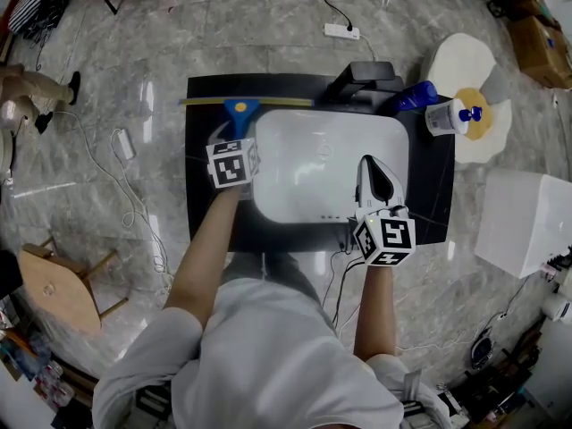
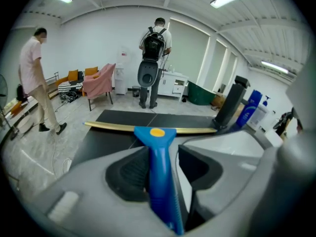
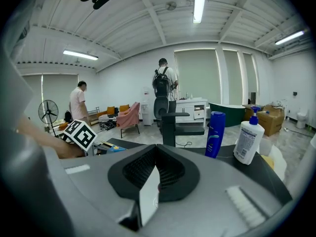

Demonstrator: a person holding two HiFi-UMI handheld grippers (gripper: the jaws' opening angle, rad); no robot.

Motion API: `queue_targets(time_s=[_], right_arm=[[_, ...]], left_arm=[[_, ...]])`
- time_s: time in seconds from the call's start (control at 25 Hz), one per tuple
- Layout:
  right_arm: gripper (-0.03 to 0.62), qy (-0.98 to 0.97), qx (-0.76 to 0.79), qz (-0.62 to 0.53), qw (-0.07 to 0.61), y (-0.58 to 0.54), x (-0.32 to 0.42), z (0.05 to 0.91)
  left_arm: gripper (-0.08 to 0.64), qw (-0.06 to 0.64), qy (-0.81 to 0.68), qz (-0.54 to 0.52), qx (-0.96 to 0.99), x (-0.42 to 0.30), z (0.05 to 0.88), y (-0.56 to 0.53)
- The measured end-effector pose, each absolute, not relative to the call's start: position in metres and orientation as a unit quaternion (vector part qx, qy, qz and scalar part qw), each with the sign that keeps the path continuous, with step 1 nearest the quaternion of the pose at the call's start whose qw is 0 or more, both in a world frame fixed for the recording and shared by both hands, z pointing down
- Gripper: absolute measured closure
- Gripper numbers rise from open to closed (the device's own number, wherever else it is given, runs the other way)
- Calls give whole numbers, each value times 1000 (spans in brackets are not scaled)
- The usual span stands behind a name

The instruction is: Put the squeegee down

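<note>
The left gripper [image 2: 162, 153] has its jaws wide apart around the blue handle of the squeegee [image 2: 156, 135]. The handle runs up the gap close against the left pad, with a clear space before the right pad, so it is not clamped. At twelve o'clock from the jaws, the squeegee's yellow blade lies crosswise along the far edge of the black tabletop [image 1: 201, 199]. At three o'clock, just beside the handle, sits the white basin [image 1: 304, 211]. At two o'clock a black stand [image 1: 362, 77] rises near the blade's right end. The right gripper [image 3: 157, 154] has its jaws together on nothing and sits over the right side of the basin. At one o'clock from it stand a blue bottle [image 3: 216, 135] and a white pump bottle [image 3: 248, 138]. On the floor beyond the table, at twelve o'clock, a person with a backpack [image 2: 155, 48] faces away.
</note>
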State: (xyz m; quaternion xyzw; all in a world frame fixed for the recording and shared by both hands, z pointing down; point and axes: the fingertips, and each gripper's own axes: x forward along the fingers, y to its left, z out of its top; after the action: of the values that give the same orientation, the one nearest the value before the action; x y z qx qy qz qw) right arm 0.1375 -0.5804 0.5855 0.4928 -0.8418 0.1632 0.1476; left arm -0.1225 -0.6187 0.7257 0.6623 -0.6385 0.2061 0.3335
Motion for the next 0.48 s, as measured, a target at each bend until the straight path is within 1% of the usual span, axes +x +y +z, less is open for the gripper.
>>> queue_targets(time_s=[0.16,0.48], right_arm=[[589,-843,493,162,143,-573,135,581],[589,-847,491,154,133,-553,130,564]], left_arm=[[362,324,-635,207,670,-122,718,-612],[360,312,-640,200,673,-128,698,-585]])
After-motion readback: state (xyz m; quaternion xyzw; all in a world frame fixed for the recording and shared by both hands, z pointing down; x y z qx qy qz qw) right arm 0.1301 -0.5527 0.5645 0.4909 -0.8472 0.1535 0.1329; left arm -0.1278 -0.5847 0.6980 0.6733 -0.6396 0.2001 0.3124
